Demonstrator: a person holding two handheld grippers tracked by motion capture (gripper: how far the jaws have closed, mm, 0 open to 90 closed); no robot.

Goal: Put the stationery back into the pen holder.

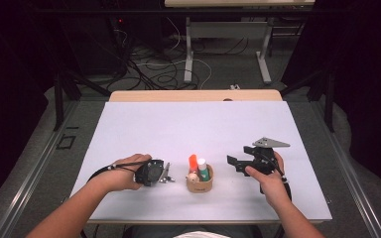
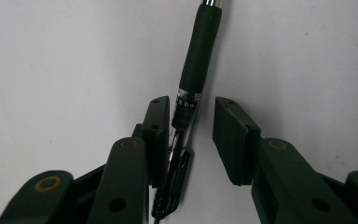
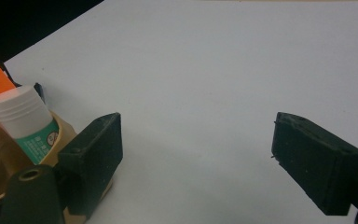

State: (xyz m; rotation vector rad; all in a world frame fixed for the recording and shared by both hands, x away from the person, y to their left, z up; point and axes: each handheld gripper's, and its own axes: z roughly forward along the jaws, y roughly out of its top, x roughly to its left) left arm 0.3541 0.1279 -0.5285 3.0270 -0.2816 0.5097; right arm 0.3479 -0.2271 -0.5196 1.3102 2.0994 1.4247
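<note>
A black pen with a rubber grip and a silver tip lies on the white table, between the jaws of my left gripper. It rests against the left pad, with a clear gap to the right pad, so the jaws stand open around it. In the high view the left gripper points right towards a small brown holder. The holder contains an orange marker and a white-capped green glue stick. My right gripper rests right of the holder, open and holding nothing; the glue stick is beside its left jaw.
The white table top stretches bare behind the holder to a wooden far edge. Both forearms come in over the front edge. Beyond the table, cables lie on the floor by a desk's white legs.
</note>
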